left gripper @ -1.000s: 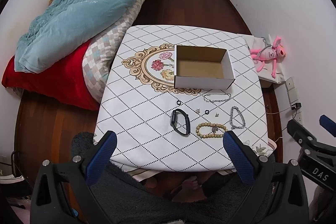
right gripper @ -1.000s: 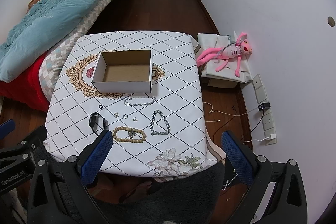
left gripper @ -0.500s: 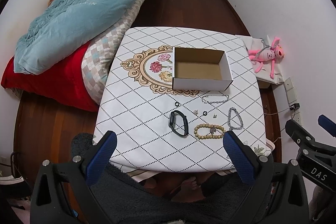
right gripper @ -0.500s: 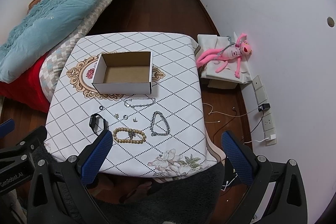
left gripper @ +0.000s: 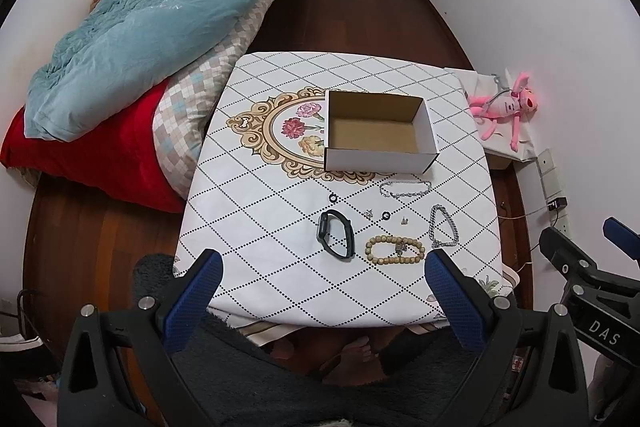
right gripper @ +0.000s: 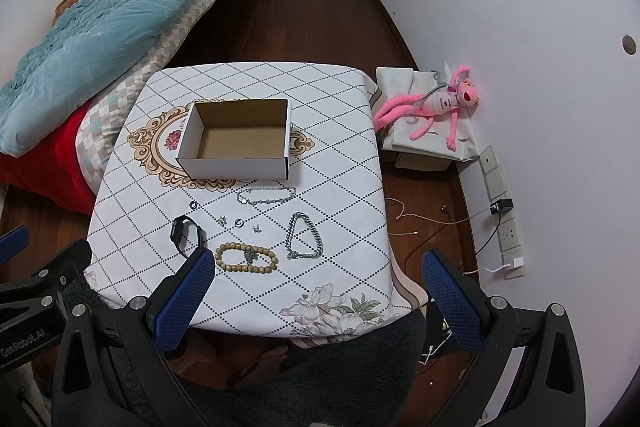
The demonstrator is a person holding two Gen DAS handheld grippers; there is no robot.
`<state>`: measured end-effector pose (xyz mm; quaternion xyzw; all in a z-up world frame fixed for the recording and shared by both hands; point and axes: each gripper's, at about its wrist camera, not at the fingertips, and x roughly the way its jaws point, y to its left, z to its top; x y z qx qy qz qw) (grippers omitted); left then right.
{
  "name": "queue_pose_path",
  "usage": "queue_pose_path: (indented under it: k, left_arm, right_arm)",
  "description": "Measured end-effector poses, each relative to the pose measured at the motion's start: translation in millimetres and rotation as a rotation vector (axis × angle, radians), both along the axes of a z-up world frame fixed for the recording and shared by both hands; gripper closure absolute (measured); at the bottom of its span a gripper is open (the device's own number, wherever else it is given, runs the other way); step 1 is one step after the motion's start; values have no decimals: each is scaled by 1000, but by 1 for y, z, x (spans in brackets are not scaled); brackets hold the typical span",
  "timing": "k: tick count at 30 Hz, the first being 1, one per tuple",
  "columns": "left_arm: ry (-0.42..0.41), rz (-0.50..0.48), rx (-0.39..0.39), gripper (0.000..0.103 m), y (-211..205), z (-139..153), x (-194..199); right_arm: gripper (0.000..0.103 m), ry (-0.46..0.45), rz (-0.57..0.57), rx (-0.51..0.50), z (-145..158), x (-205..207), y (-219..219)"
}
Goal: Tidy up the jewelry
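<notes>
Right wrist view — watch (right gripper: 186, 235) partly hidden behind blue fingers (right gripper: 185, 297).

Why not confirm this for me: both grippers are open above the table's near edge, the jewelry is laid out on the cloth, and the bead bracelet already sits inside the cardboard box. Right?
One part is wrong. The bead bracelet is not in the cardboard box; it lies on the cloth near the front edge, between the black watch and the silver chain. The box is empty, as the right wrist view shows. The left gripper and the right gripper are open.

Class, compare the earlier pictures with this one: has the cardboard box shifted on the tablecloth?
No. The cardboard box still covers the right end of the floral medallion, with the thin chain just before it.
</notes>
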<state>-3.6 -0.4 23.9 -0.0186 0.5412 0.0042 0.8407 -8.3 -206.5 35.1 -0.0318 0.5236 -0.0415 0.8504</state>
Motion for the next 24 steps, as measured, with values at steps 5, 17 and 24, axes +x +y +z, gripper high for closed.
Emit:
queue_pose_path:
  k: [5, 17, 24]
  left_arm:
    - [-2, 0, -9, 0, 1, -1, -1]
    - [-12, 59, 67, 0, 16, -71, 44]
    - [119, 60, 75, 0, 28, -145, 70]
  right_arm:
    - [0, -2, -1, 0, -1, 0, 1]
    - [0, 45, -88, 29, -50, 31, -20]
    - [16, 195, -102, 102, -147, 59, -27]
